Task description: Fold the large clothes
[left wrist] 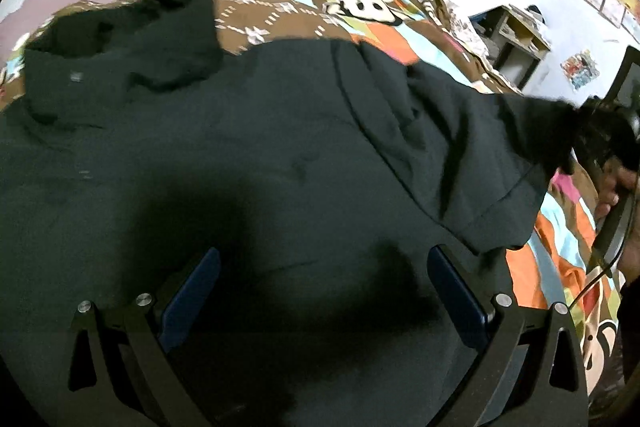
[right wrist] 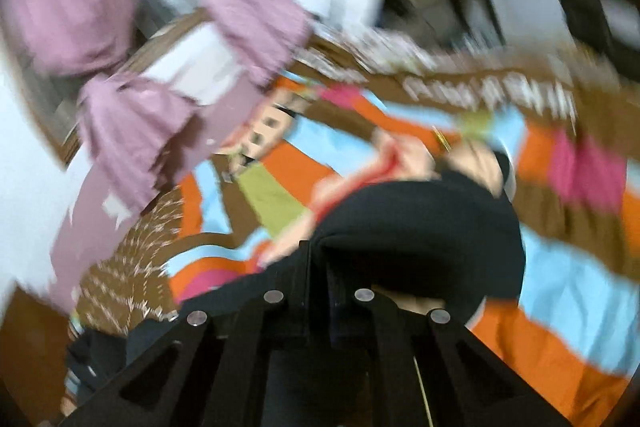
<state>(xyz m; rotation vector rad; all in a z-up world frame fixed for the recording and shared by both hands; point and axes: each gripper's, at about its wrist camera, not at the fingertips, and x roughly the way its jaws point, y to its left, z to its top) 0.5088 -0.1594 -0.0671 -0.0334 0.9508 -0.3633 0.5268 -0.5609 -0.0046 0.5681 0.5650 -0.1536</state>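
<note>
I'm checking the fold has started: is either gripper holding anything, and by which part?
The right gripper is shut on the black garment, pinching its right sleeve end. The left gripper is open above the garment, holding nothing.

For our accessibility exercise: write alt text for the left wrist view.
A large black fabric garment lies spread on a colourful patterned bedspread; the open left gripper hovers over it, while the right gripper lifts its sleeve.
</note>
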